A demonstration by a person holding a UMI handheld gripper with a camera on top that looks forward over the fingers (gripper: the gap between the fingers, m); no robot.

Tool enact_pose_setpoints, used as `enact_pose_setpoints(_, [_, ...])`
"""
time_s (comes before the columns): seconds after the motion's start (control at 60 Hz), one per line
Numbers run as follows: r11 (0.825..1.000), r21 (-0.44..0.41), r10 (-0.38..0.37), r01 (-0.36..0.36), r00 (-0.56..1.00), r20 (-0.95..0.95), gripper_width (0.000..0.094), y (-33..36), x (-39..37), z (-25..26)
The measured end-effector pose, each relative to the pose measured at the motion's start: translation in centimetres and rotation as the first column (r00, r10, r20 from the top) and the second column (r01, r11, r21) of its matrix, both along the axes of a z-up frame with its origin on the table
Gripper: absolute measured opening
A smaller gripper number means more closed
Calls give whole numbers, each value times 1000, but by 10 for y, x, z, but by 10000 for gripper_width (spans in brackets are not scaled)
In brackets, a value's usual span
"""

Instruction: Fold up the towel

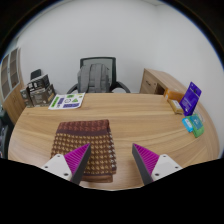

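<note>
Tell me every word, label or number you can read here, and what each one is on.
No text can be read.
Purple box: has print, too small to read.
Teal box: markings blurred.
Green booklet: cover print too small.
Black stand: label blurred.
Towel: no text, only a woven pattern.
Tool: open over the towel, no markings visible.

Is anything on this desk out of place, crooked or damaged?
Nothing stands out. The towel lies flat and roughly square on the desk, just ahead of the open gripper, whose jaws hold nothing. The papers and boxes sit along the far edges.
</note>
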State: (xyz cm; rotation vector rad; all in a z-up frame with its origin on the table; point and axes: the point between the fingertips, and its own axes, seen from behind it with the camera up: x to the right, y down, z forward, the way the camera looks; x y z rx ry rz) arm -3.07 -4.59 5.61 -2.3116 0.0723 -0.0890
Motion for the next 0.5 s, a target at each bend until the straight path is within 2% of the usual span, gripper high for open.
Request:
enact_pose_setpoints(0.267, [998,54,14,-16,999,35,860,-61,-21,71])
enact_pose_setpoints(0.5, [992,127,9,-15,999,43,861,-153,-72,145])
